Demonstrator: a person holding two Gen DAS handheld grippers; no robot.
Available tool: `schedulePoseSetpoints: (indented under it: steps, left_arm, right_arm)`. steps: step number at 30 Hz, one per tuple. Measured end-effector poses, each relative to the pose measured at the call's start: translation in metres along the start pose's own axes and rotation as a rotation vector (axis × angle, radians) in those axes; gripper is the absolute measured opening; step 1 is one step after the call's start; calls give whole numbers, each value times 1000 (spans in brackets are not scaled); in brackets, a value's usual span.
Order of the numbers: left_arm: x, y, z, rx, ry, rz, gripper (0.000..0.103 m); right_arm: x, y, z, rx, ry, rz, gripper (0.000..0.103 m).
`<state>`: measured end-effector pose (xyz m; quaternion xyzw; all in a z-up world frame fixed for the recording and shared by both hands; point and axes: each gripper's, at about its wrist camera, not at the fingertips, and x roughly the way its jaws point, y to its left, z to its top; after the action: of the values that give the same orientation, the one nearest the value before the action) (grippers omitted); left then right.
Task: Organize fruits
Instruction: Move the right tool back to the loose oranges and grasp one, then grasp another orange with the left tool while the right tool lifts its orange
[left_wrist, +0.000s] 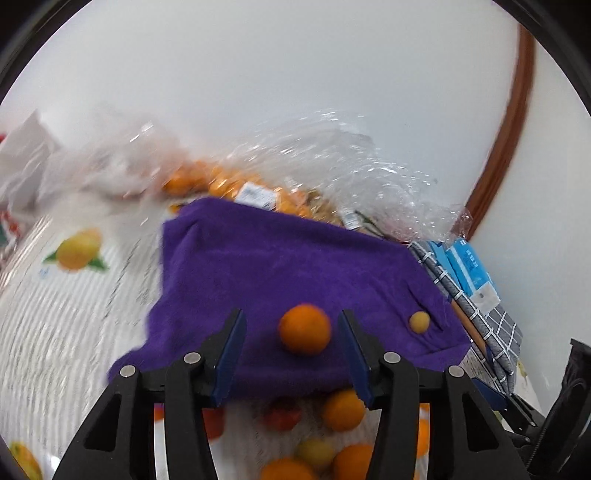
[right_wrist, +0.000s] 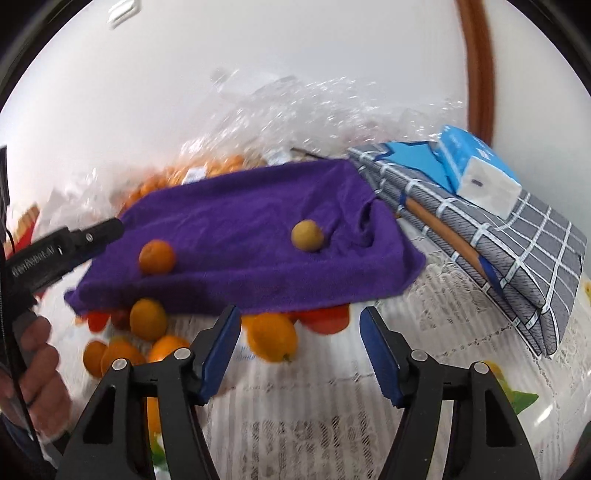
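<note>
- Purple towel (left_wrist: 288, 266) spread over a raised surface on the lemon-print tablecloth (right_wrist: 332, 406).
- On the towel: an orange (left_wrist: 304, 329) and, well apart from it, a small yellow fruit (left_wrist: 419, 322).
- Left gripper (left_wrist: 291, 354) above the towel's near edge, jaws apart, the orange between them, untouched.
- Right gripper (right_wrist: 301, 350) just short of the towel's near edge, jaws apart, empty.
- Below the towel's near edge: loose oranges (right_wrist: 147, 319) and red fruits (right_wrist: 325, 319).
- Beyond the towel: bagged oranges (left_wrist: 221, 181) in clear plastic.
</note>
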<state>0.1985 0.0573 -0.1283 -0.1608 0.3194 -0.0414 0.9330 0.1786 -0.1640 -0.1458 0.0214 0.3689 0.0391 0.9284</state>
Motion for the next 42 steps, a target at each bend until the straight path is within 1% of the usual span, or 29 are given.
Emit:
schedulePoseSetpoints:
  steps: [2,4,7,9,11,12,14,16,20,23,25,28,31,33,37,39,42]
  left_arm:
    - [-7,13,-8,-30,22,2,51]
    - [-13,21,-13,-38,26,4,52]
    - [-25,30,-25,-32,28,30,53]
    - [-29,30,-29,-18,29,35,53]
    - [-32,28,-32,4,24,43,54]
    - [-32,26,-33,18,25,52,54]
    - [-29,22,-34,38,38,52,54]
    - [-27,19,-35,51,46,48,54]
    - [-25,13,-38,81,56,43,54]
    - [-25,9,-40,96,63,33,54]
    - [-25,7,-41,103,71,22,54]
    - [-27,5,-43,107,85,-19,54]
    - [-27,3,-48,105,128,-65,54]
    - [-28,3,-51,96,149,-82,54]
    - [-28,5,-60,86,179,-83,54]
    - [-24,2,-64,104,205,-50,54]
    - [-25,-1,-66,122,192,-27,54]
  right_arm:
    - [0,6,-2,-30,14,20,67]
    - [-1,10,-5,-45,20,25,67]
    - [-5,14,-9,-62,11,33,67]
    - [-2,13,-9,-54,31,22,64]
    - [5,10,-7,-34,63,22,55]
    - [9,8,-7,-24,80,18,53]
    - [16,6,-6,-13,119,19,42]
    - [20,5,-6,-4,141,25,38]
    - [20,5,-4,10,125,26,38]
    - [26,4,-2,17,137,38,38]
    - [25,2,-2,29,129,54,33]
    - [19,-6,-1,74,89,58,33]
    - [14,-12,-3,102,70,52,33]
    - [9,-16,-4,110,53,50,33]
    - [6,-18,-5,108,38,55,33]
    - [6,-17,-5,97,43,55,33]
    - [4,-14,-5,78,42,49,33]
